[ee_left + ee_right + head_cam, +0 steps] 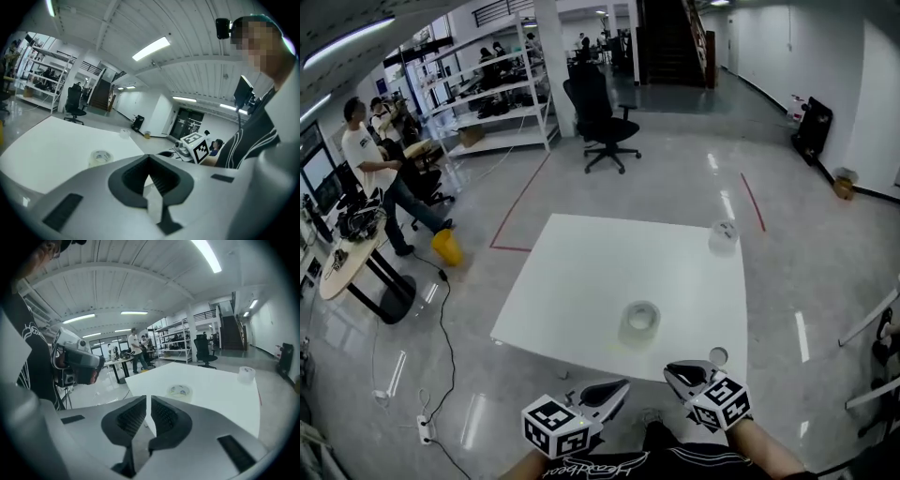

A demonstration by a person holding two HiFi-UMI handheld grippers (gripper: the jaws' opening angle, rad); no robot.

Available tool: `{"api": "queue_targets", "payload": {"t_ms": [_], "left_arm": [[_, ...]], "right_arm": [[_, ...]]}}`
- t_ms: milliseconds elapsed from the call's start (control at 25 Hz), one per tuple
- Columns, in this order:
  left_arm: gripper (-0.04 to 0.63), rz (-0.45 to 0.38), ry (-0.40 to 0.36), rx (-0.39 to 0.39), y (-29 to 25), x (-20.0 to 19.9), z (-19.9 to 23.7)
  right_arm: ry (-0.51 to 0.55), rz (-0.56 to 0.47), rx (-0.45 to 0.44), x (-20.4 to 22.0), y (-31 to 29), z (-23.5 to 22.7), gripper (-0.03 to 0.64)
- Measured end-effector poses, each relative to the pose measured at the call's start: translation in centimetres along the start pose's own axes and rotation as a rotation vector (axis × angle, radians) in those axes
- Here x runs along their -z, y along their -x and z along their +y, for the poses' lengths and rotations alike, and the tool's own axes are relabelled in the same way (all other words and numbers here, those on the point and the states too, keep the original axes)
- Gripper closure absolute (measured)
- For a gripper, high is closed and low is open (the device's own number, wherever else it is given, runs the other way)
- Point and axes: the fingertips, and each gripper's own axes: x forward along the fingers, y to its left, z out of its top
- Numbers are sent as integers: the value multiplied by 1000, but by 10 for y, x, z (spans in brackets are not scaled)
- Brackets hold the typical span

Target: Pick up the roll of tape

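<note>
A clear roll of tape (639, 322) lies flat on the white table (581, 281), near its front edge; it also shows in the left gripper view (100, 157) and the right gripper view (180, 391). A second clear roll (723, 234) stands at the table's far right corner. My left gripper (622, 384) is off the table's front edge, below and left of the near roll, jaws together and empty (149, 157). My right gripper (674, 371) hovers at the front edge just right of that roll, jaws closed to a thin slit with nothing in them (148, 398).
A small round object (718, 355) sits on the table's front right edge. Beyond the table are a black office chair (600, 117) and shelving (487, 94). People stand by a round desk (347, 262) at left, near a yellow bucket (445, 247). A cable and power strip (425, 428) lie on the floor.
</note>
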Motion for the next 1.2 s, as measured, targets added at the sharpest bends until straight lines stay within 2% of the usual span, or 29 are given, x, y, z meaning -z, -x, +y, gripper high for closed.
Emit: {"api": "queue_targets", "payload": {"t_ms": [200, 320, 440, 680, 1040, 1200], "left_arm": [[592, -6, 43, -62, -3, -10, 26], [592, -24, 63, -86, -5, -14, 40], [592, -47, 104, -113, -4, -14, 53], [592, -57, 203, -138, -10, -6, 77], [592, -85, 215, -180, -7, -10, 91], [592, -94, 227, -201, -1, -9, 93]], "right_arm": [[134, 91, -35, -7, -47, -18, 589], [226, 169, -65, 0, -79, -26, 488], [301, 240, -69, 9, -103, -37, 462], [439, 373, -69, 27, -139, -53, 460], [553, 515, -113, 55, -167, -59, 465], [637, 561, -114, 58, -167, -62, 503]]}}
